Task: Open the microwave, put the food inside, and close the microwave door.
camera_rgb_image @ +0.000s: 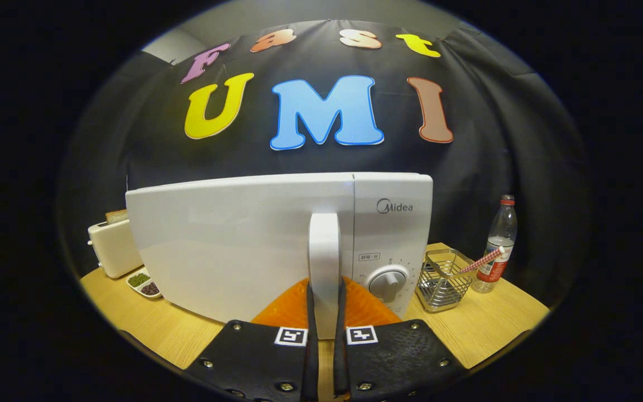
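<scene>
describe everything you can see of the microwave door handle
The door handle is a white, glossy, plastic-looking vertical bar with a rounded top, standing upright at the door's right edge beside the control panel of the microwave. The gripper is closed around its lower part, one finger pressing each side. The door already looks swung slightly outward. The handle's bottom end is hidden between the fingers.

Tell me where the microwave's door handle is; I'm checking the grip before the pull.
In the gripper view, the door handle stands upright between the claw fingers, which close on it, just left of the control dial on the microwave.
</scene>
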Demonstrator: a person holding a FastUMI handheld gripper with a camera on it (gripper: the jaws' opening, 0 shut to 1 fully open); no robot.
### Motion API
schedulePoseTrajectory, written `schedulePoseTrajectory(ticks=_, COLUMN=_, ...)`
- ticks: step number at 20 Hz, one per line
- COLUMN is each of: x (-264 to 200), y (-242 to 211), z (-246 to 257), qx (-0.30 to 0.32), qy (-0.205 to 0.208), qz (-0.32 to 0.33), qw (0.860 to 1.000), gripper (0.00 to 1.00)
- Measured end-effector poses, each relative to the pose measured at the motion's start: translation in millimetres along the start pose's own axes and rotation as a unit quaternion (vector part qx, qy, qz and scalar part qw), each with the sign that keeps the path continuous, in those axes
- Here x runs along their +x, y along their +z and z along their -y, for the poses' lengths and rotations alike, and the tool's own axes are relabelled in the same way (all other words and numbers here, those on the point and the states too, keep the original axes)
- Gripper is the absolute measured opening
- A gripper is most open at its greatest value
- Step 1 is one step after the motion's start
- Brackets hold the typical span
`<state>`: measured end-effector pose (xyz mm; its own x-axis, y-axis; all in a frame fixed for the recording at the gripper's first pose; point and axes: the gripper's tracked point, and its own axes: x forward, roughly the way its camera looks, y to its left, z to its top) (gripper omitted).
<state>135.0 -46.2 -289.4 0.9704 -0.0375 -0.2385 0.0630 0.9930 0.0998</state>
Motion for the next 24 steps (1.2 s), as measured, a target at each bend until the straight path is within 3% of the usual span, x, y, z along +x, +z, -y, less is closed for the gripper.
schedulePoseTrajectory(ticks=2, x=-12.3, y=-1.9, z=-2.1, qx=-0.043, qy=-0.006, qz=0.021, qw=0.999, gripper=0.11)
schedulePoseTrajectory(ticks=6, x=-54.2, y=-10.9, z=-16.1, qx=-0.026, qy=0.025, qz=-0.003, qw=0.999, gripper=0.11)
schedulePoseTrajectory(ticks=13, x=-154.5, y=-29.3, z=-82.5, qx=-0.019, qy=0.147, qz=-0.026, qw=0.989, gripper=0.10)
schedulePoseTrajectory(ticks=16, x=-194.1, y=-37.9, z=-124.0, qx=-0.010, qy=0.181, qz=-0.029, qw=0.983, gripper=0.10)
schedulePoseTrajectory(ticks=24, x=-249.7, y=-52.2, z=-239.1, qx=0.002, qy=0.128, qz=0.000, qw=0.992, gripper=0.10)
